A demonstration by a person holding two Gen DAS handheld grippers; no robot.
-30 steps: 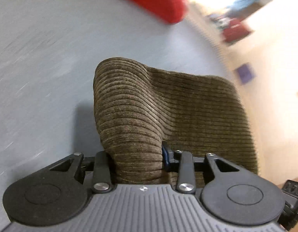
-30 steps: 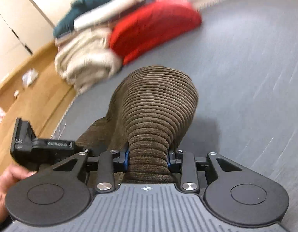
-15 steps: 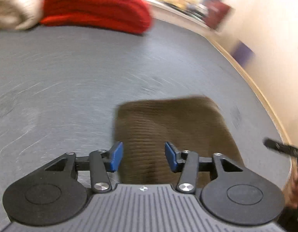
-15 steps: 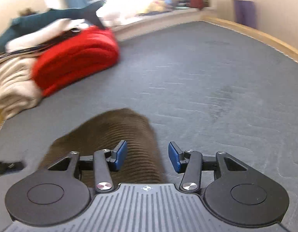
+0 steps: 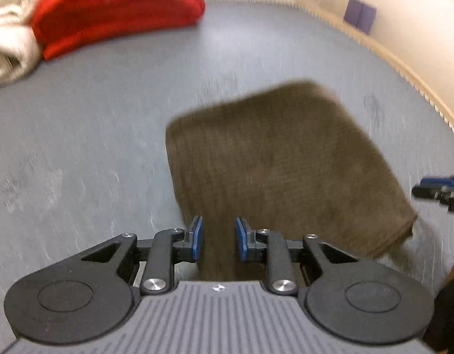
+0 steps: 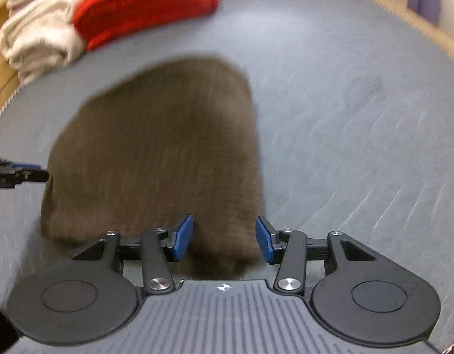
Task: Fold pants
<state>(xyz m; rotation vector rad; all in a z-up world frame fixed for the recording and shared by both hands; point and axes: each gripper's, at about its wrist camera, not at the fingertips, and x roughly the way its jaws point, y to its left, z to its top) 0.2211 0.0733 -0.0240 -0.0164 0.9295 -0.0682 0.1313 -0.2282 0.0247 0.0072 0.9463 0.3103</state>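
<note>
The brown corduroy pants (image 5: 280, 159) lie folded into a compact rectangle on the grey mat (image 5: 94, 124); they also show in the right wrist view (image 6: 159, 147). My left gripper (image 5: 217, 238) is open and empty, above the near left corner of the folded pants. My right gripper (image 6: 224, 238) is open and empty, above the near right corner. The right gripper's tip (image 5: 439, 190) shows at the right edge of the left wrist view. The left gripper's tip (image 6: 17, 172) shows at the left edge of the right wrist view.
A folded red garment (image 5: 115, 8) and a cream garment (image 5: 8, 38) are stacked at the far left of the mat; both show in the right wrist view, red (image 6: 144, 3) and cream (image 6: 38, 38). The mat's fringed edge (image 5: 404, 67) runs along a wall at right.
Both grippers were shut on the pants a second ago. They let go, and the pants now lie flat. Both grippers have pulled back and lifted away.
</note>
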